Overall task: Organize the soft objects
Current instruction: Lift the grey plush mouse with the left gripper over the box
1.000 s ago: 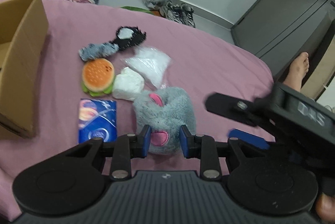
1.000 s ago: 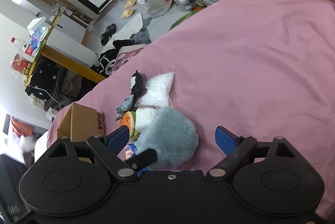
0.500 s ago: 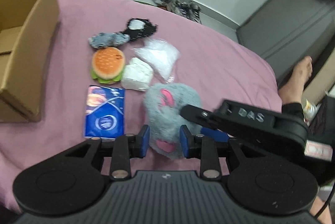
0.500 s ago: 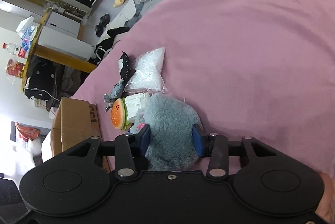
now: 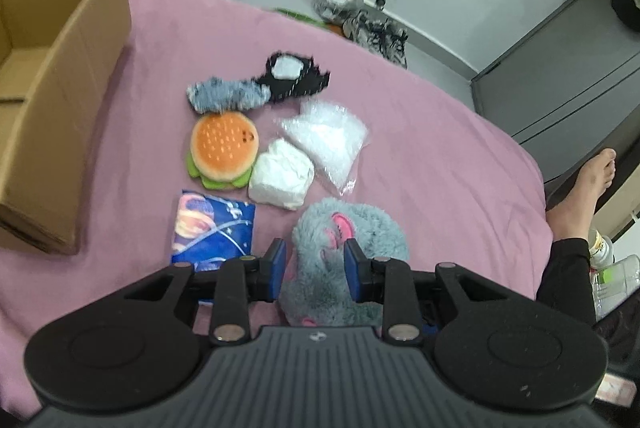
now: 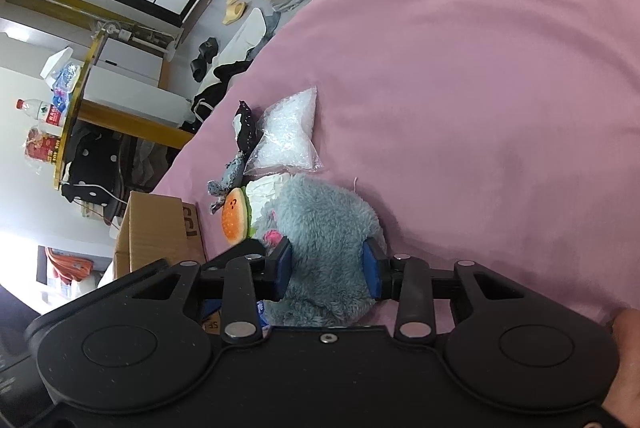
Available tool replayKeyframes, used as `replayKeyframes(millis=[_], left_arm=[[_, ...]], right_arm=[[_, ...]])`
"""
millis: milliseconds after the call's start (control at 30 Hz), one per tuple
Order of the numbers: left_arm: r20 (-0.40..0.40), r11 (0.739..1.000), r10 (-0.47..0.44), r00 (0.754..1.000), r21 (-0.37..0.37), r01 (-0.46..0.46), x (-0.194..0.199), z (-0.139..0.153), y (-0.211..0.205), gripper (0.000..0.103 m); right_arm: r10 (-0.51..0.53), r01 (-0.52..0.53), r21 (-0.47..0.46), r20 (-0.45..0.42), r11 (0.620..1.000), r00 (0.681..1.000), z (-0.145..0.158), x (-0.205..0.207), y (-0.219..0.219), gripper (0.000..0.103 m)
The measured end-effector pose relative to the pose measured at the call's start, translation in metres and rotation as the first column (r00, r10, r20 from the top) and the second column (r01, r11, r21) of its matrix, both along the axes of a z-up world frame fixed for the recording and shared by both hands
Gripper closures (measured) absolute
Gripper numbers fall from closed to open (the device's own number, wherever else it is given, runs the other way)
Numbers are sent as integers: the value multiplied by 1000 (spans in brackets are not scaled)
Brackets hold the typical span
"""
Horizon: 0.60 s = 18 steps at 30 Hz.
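Right gripper [image 6: 326, 274] pinching grey fluffy slipper [image 6: 324, 228], blue pads pressed into fur both sides. Left gripper [image 5: 315, 270] fingers part-spread, flanking slipper [image 5: 344, 248]; firm grip: cannot tell. Slipper lies on pink bedspread [image 5: 420, 131] near its front edge. Beyond: burger plush [image 5: 222, 151], white wad [image 5: 282, 173], clear bag [image 5: 328, 139], blue packet [image 5: 214, 228]. Cardboard box [image 5: 60, 67] at left edge.

Black claws [image 5: 315, 268] with blue pads [image 5: 278, 262], silver screws.
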<state>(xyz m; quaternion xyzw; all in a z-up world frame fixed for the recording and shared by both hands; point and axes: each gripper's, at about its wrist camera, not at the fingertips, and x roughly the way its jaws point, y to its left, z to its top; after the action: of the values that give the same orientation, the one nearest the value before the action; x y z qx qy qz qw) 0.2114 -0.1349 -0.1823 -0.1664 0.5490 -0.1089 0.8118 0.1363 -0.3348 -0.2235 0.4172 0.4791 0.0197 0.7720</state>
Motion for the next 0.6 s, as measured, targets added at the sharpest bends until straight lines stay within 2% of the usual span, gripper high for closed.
replayKeyframes(millis=[100, 233, 600], left_arm=[[-33, 1000, 11, 999, -20, -12, 1, -9, 2, 74], [-36, 999, 17, 999, -42, -18, 0, -3, 7, 74], [49, 996, 61, 997, -73, -57, -13, 43, 33, 82]], right_arm=[[-7, 7, 16, 4, 1000, 1000, 0, -3, -3, 68], [-14, 13, 33, 24, 999, 1000, 4, -9, -3, 69], [-2, -7, 61, 144, 998, 990, 36, -15, 19, 69]])
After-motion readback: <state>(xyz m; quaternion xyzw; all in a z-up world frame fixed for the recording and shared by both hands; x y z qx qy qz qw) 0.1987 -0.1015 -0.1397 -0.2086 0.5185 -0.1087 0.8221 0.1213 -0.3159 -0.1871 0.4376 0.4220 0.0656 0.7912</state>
